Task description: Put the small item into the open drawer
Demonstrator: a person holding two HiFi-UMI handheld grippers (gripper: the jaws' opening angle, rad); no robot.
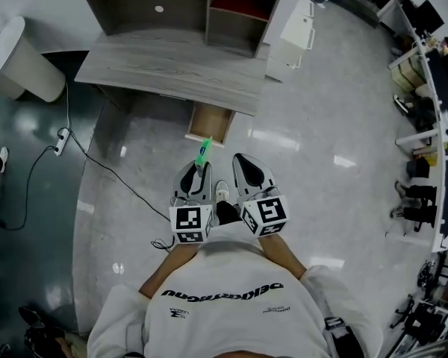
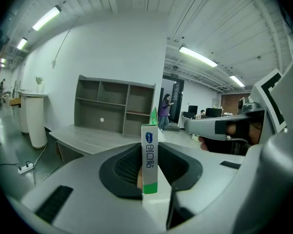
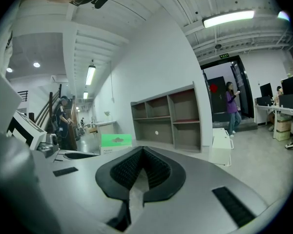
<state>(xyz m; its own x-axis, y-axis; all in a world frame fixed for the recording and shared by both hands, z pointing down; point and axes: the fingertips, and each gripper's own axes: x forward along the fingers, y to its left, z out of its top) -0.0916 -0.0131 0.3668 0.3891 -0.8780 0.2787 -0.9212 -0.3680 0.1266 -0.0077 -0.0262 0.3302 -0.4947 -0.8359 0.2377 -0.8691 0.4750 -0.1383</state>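
Box (image 2: pixel 150 152), a thin green-and-white carton, is standing upright in the left gripper (image 1: pixel 196 176), whose jaws are clamping its lower part, not yet over the open drawer (image 1: pixel 209 123) under the desk (image 1: pixel 172 69). The right gripper (image 3: pixel 142 162) is riding alongside, jaws together on nothing. The carton is probably weighing little and denting easily, so a light pinch across its flat faces is suiting it, and a glossy floor (image 1: pixel 299 170) is spreading around in an open office.
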